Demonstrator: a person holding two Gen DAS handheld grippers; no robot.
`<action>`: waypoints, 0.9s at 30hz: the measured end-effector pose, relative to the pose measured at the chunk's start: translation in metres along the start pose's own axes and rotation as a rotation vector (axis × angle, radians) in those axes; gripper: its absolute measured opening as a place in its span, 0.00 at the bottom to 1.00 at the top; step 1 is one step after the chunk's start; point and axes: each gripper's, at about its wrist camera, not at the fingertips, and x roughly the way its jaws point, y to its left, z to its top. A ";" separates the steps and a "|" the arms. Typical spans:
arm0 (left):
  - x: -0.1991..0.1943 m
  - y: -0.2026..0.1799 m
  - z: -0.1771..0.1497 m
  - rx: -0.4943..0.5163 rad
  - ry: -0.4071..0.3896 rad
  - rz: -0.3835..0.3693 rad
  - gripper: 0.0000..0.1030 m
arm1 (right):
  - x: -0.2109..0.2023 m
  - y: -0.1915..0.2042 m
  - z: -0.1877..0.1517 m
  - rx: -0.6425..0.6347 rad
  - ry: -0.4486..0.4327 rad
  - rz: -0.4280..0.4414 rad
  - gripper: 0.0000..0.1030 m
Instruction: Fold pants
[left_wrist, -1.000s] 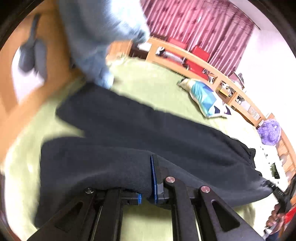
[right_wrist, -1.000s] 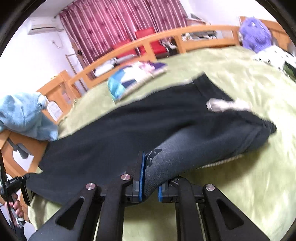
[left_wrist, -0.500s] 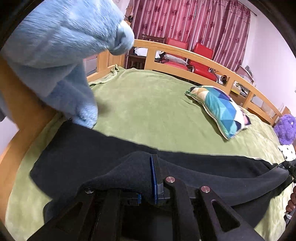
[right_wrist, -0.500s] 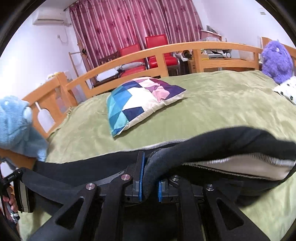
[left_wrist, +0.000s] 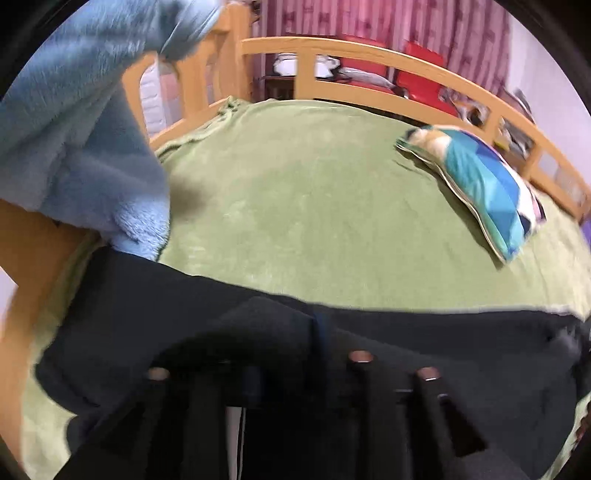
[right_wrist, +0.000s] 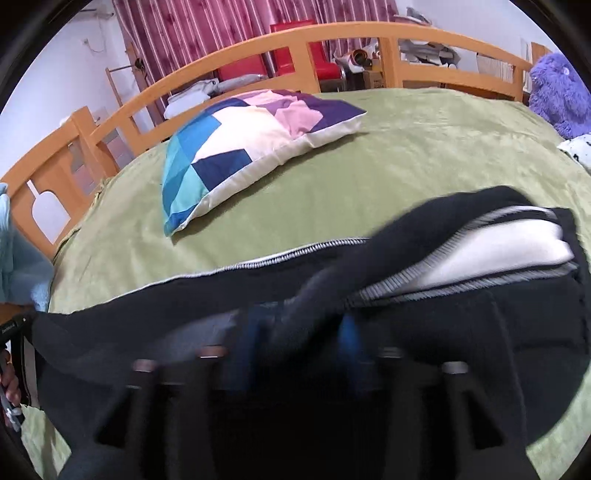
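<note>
Lengthwise fold in progress, by my reading: the dark pants (right_wrist: 424, 314) are lying across the near edge of the green bed (right_wrist: 424, 155). Left gripper (left_wrist: 288, 354) and right gripper (right_wrist: 299, 332) are each pinching a raised fabric ridge, jaws nearly closed. Next: lay the edge flat, then release.

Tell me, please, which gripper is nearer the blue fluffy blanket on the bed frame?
Left. The left gripper holds the pants just below the blanket; the right gripper is further along the pants, blanket at its far left.
</note>
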 end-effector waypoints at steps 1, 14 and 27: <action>-0.010 -0.001 -0.004 0.017 -0.009 0.004 0.64 | -0.009 -0.001 -0.004 0.005 -0.017 0.004 0.62; -0.105 0.044 -0.130 -0.027 0.000 -0.007 0.79 | -0.111 -0.007 -0.090 -0.007 -0.003 0.044 0.62; -0.044 0.060 -0.113 -0.147 -0.021 -0.068 0.25 | -0.103 -0.029 -0.133 0.089 0.052 -0.026 0.62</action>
